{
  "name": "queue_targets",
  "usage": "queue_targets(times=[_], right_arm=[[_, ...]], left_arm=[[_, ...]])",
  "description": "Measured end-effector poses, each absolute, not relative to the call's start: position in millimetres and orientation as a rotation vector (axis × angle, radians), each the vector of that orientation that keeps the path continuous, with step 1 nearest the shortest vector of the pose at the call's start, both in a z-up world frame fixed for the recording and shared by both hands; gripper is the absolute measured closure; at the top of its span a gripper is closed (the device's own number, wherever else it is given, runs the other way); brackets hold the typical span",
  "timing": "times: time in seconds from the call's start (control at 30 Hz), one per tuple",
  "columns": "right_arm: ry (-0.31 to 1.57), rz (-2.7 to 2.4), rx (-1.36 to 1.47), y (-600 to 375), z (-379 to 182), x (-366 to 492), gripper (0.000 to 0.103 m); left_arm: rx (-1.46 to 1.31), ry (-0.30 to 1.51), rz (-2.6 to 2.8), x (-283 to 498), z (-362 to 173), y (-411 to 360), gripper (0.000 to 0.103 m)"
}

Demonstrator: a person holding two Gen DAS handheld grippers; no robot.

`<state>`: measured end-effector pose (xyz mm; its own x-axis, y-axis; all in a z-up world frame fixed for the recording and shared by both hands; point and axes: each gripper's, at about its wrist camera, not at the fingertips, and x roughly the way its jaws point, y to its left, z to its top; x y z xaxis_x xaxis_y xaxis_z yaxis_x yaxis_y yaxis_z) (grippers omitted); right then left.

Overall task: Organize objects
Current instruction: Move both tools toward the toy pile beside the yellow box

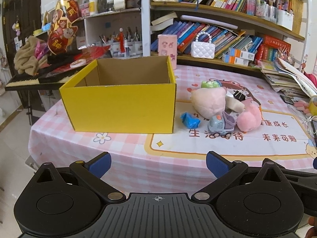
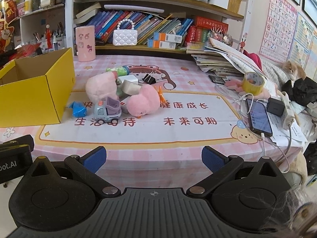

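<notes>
Both tongs, left [image 1: 158, 164] and right [image 2: 154, 159], spread wide; tablecloth [image 2: 178, 136] reads 未来可期.

yellow box [image 1: 120, 107]: open, upright | toy pile [image 1: 221, 107]: just right, on table

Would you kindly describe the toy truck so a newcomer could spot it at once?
Find the yellow box on the pink tablecloth; the toy pile sits to its right. At the pile's near edge stands the toy truck, the only wheeled item, pale blue with a purple bed.
</notes>
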<state>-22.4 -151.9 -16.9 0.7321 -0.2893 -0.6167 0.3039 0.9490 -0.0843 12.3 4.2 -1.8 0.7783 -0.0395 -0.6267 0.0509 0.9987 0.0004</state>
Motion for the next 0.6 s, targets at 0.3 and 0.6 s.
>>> queue_targets(times=[0.3, 0.6], right_arm=[[0.694, -0.317, 0.019, -154, -19, -15, 0.000], [0.706, -0.274, 0.009, -163, -18, 9, 0.000]], left_arm=[[0.011, 0.702, -0.051, 18, -7, 2, 0.000], [0.035, 0.698, -0.009, 36, -3, -8, 0.000]])
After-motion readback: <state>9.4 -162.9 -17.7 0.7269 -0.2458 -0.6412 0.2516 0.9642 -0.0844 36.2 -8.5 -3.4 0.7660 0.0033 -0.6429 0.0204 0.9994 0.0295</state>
